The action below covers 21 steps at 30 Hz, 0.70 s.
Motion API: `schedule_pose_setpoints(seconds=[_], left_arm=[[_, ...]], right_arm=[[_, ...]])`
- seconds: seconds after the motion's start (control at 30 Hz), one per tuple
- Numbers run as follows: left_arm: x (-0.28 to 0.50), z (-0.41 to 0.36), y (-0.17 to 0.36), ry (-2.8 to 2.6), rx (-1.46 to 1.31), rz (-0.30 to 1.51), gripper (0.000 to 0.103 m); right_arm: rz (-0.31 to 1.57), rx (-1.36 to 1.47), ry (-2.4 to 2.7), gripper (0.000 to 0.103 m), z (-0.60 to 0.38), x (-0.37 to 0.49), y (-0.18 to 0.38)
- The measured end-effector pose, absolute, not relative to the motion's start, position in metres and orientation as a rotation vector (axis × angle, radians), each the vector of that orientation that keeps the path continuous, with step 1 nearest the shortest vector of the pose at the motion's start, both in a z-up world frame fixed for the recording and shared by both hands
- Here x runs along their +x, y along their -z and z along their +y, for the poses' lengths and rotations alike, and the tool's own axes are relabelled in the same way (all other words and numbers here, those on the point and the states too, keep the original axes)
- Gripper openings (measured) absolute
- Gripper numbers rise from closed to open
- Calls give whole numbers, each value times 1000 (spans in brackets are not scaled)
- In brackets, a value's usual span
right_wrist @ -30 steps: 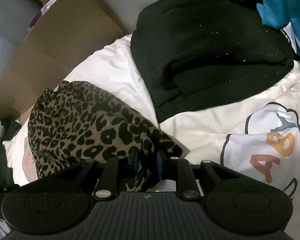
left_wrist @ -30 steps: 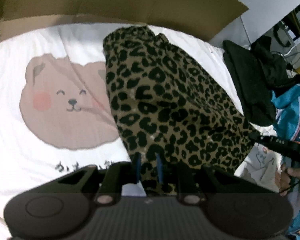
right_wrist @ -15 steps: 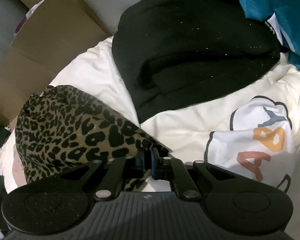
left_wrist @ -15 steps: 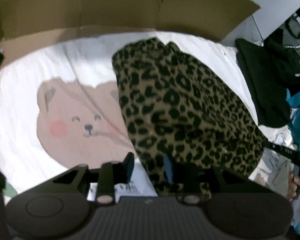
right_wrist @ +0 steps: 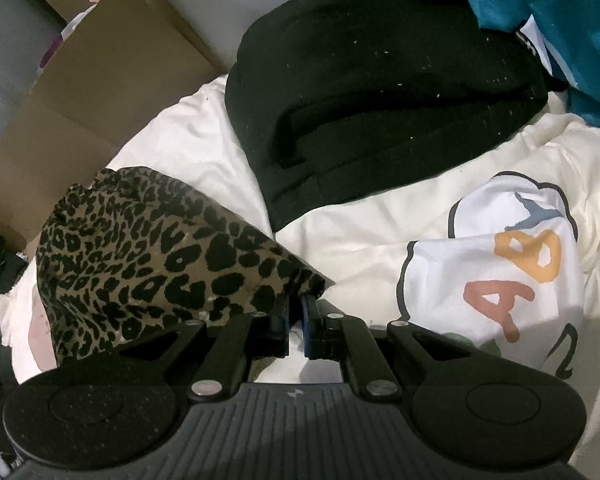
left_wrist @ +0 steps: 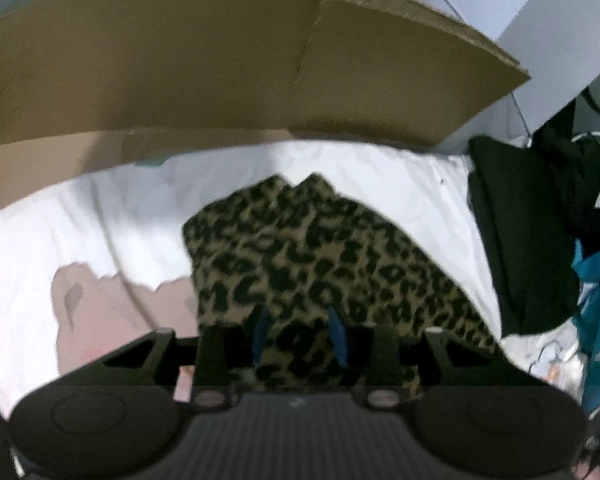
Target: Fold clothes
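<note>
Low in the middle of the left wrist view lies the leopard-print garment (left_wrist: 312, 264), a soft bundle spread over a white bedsheet (left_wrist: 60, 240) printed with a pale bear. Its near edge runs between the jaws of the left gripper (left_wrist: 300, 336), which stand apart with cloth in the gap; the blur hides whether the blue pads press on it. In the right wrist view the garment (right_wrist: 140, 256) fills the lower left, and one corner of it is pinched in the nearly closed jaws of the right gripper (right_wrist: 296, 320).

This cloth looks thin, light and limp, so it should sag and bunch wherever it goes unsupported; corners and hems are likely the best holds, one per gripper, kept taut between them. A single pinch will probably let the rest droop.

Beyond it sit a stack of black clothes (right_wrist: 380, 100) at upper centre, a teal garment (right_wrist: 540, 12) at upper right, and cardboard (left_wrist: 180, 60) along the top.
</note>
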<state>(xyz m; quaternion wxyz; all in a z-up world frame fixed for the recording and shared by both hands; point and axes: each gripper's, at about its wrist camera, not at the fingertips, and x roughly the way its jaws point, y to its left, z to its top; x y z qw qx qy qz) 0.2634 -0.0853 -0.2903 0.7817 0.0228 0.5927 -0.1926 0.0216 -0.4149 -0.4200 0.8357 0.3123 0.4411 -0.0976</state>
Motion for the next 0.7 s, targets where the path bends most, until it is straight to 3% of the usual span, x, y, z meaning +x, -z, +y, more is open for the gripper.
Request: schedule_pose_setpoints(seconds=[0.7], left_arm=[[300, -175, 327, 344, 44, 1298, 33]], right_arm=[[906, 688, 162, 4, -416, 22, 425]])
